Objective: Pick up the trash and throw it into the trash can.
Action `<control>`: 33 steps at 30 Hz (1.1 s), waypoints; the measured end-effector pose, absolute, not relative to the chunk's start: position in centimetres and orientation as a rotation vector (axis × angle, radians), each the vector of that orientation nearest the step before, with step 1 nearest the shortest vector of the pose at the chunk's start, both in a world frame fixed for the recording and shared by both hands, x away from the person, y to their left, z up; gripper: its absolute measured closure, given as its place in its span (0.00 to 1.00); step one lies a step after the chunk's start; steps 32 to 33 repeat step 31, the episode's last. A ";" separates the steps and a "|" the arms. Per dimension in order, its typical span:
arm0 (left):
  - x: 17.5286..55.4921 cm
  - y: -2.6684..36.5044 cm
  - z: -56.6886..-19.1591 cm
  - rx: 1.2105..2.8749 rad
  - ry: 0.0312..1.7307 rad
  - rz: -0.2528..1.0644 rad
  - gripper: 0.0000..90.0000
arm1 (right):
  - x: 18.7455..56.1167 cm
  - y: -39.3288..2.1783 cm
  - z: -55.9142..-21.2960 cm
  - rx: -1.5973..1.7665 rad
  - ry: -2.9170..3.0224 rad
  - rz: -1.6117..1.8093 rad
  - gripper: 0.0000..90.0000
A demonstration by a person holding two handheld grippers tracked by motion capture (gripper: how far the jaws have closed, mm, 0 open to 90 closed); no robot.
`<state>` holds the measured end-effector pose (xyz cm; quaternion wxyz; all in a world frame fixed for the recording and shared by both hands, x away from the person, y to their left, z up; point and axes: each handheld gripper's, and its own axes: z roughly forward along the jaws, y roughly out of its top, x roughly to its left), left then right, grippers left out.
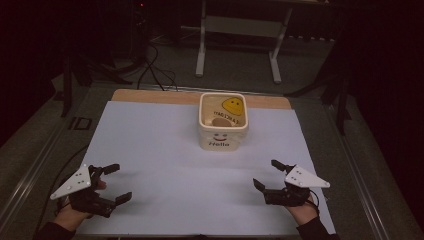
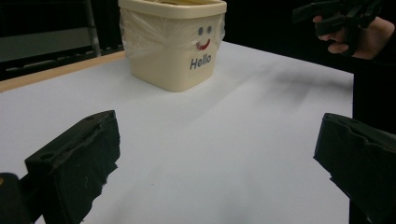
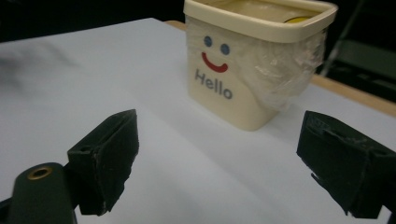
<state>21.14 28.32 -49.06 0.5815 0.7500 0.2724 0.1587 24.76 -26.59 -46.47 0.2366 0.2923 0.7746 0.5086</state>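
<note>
My left gripper [image 1: 116,182] released, jaws wide, nothing between. My right gripper [image 1: 267,174] also spread, empty. Cream "Hello" tub [image 1: 223,121] upright at far middle of white table [image 1: 175,165], well apart from both.

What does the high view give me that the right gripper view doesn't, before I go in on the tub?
High view: both open grippers, left and right, apart from the tub, and a yellow face inside it.
Right gripper view: clear film wrapped under the rim, and its own jaws spread wide.
Both: the tub's smiley "Hello" side, upright on the white sheet.
</note>
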 end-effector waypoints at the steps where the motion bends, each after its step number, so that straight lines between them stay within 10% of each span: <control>1: 21.1 28.3 -49.1 1.752 0.636 0.371 0.01 | 24.6 -26.5 -46.6 0.792 2.137 1.392 0.14; 33: 21.3 28.1 -49.1 1.769 0.627 0.369 0.01 | 24.5 -25.7 -48.3 0.785 2.126 1.405 0.15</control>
